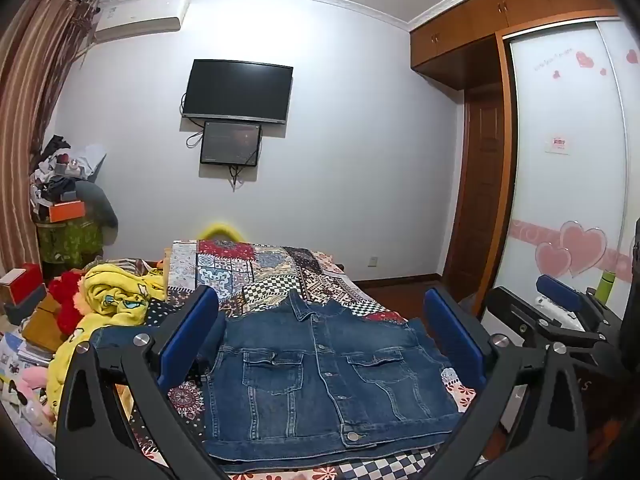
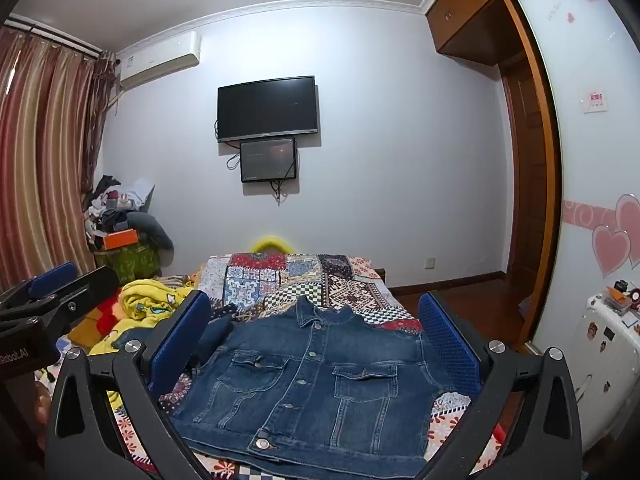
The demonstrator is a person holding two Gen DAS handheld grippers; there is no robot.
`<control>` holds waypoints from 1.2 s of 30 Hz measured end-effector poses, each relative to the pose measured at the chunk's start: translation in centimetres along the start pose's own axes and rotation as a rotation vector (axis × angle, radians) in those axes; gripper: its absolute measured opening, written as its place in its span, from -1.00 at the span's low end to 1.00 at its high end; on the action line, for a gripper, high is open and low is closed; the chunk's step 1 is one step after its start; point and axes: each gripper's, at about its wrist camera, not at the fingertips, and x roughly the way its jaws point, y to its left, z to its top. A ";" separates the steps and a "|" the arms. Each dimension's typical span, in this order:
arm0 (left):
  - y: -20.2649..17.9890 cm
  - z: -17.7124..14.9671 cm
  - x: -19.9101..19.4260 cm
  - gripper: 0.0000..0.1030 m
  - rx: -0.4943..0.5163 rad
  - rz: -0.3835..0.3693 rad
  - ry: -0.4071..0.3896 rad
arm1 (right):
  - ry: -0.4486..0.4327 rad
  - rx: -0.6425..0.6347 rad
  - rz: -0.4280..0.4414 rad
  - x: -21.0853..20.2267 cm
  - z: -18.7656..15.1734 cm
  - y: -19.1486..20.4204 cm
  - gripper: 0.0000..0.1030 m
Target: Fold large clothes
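denim jacket (image 1: pixel 320 376) flat on patchwork quilt (image 1: pixel 256 268) | heavy, stiff, grippy; pinch shoulder seams | left gripper (image 1: pixel 320 332), right gripper (image 2: pixel 316 332) agape, empty

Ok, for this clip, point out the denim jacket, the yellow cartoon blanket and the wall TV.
denim jacket (image 1: pixel 320 384): left wrist view, on the buttoned front placket between the chest pockets.
yellow cartoon blanket (image 1: pixel 116 296): left wrist view, on the bunched top fold.
wall TV (image 2: pixel 267 108): right wrist view, on the middle of the dark screen.

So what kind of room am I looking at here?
Most likely a home bedroom: a bed under a patchwork cover, a built-in wardrobe with sliding doors, and a wall-mounted TV facing the bed.
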 end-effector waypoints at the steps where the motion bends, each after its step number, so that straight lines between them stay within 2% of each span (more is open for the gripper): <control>1: 0.0 0.0 0.0 1.00 0.001 0.004 -0.001 | 0.015 -0.006 -0.001 0.1 0.0 0.0 1.00; 12: -0.7 0.2 0.1 1.00 0.004 -0.004 -0.001 | 0.009 0.003 0.003 0.6 -0.3 -0.2 1.00; 36: 0.3 -0.1 0.7 1.00 -0.002 0.001 0.013 | 0.009 0.014 -0.014 0.5 0.3 -0.6 1.00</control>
